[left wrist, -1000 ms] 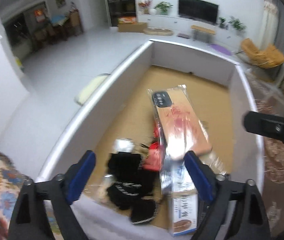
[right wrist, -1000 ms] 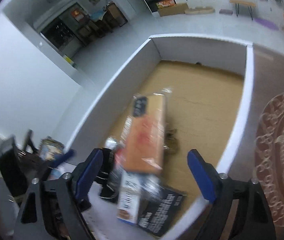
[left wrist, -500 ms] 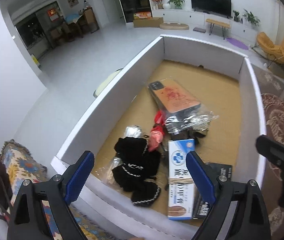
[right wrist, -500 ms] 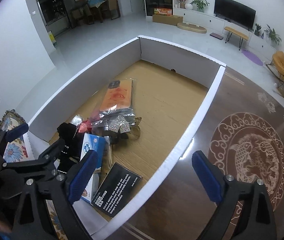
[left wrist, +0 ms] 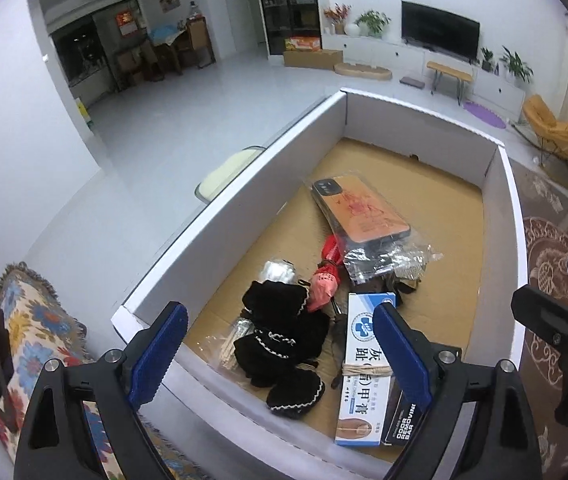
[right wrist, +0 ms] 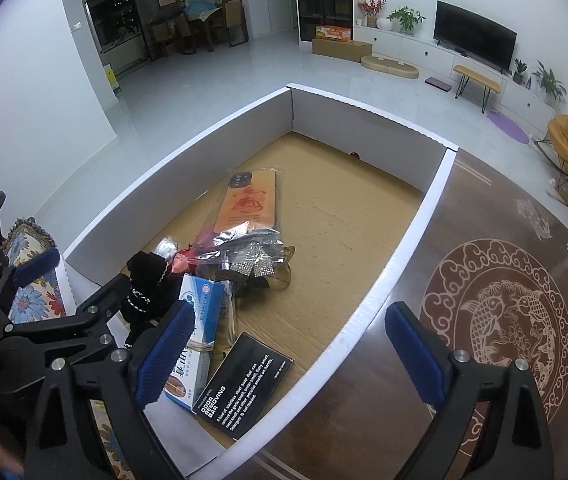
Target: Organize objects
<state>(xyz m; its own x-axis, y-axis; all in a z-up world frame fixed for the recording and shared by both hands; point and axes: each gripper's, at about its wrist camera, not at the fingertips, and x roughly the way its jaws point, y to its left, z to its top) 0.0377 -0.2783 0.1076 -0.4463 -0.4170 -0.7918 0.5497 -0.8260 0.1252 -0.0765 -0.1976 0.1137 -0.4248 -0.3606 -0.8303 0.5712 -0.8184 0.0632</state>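
1. Objects lie in a heap inside a shallow white-walled cardboard box (right wrist: 416,240) on a dark brown tabletop (right wrist: 464,208), below both grippers.
2. Left gripper (left wrist: 279,354) hangs spread wide and empty over the box's near end; right gripper (right wrist: 290,354) straddles the box's right wall, its jaws having just been opening, with nothing pinched between them.
3. Directly under the left gripper: a black trimmed garment (left wrist: 284,332) beside a blue-and-white medicine carton (left wrist: 358,364).
4. Between the right gripper's fingers: a black card (right wrist: 245,386).
5. Farther ahead: a red cloth (left wrist: 326,276), then a bagged orange phone case (left wrist: 364,210).
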